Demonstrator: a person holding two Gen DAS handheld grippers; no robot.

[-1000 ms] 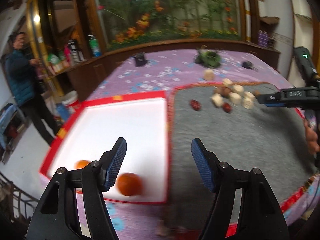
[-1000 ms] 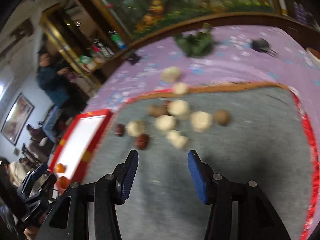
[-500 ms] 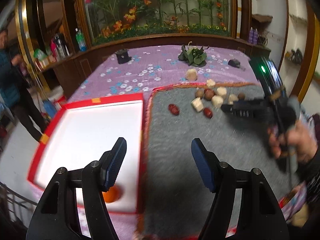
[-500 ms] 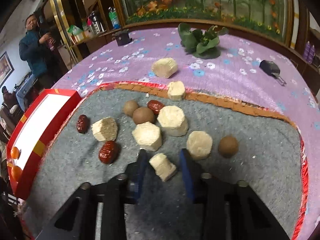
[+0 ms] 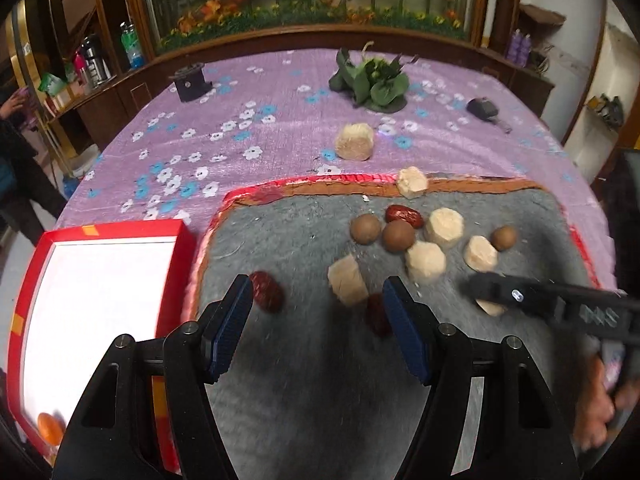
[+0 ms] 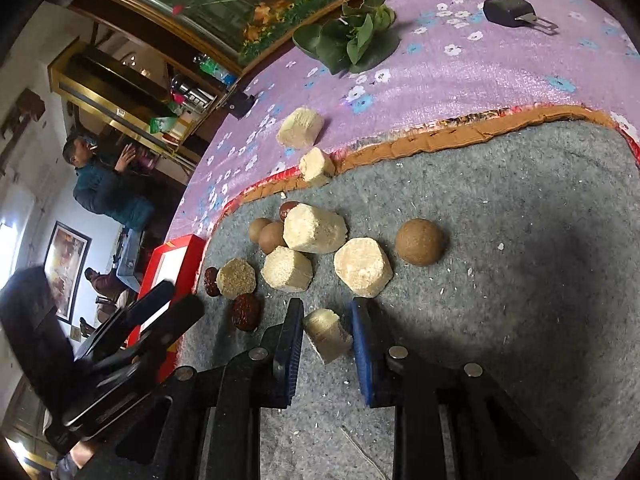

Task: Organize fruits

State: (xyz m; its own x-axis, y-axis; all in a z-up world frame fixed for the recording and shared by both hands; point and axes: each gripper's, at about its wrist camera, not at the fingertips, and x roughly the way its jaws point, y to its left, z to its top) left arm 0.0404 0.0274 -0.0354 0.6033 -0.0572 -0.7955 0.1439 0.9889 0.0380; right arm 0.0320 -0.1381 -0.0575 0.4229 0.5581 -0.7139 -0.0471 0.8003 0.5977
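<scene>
Closer now, right claw [image 6: 326,334] clamps pale chunk [image 6: 327,338]; left claw [image 5: 316,334] gapes.

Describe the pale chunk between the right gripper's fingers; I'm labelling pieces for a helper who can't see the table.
On the grey mat, nearest the camera, the right hand-held gripper brackets a small pale chunk. It lies apart from the cluster, smaller than the other pale chunks, with a dark red date on its left.

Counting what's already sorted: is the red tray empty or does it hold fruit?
Not empty. The red tray holds one orange fruit at its near corner; the rest of the visible white floor is bare.
</scene>
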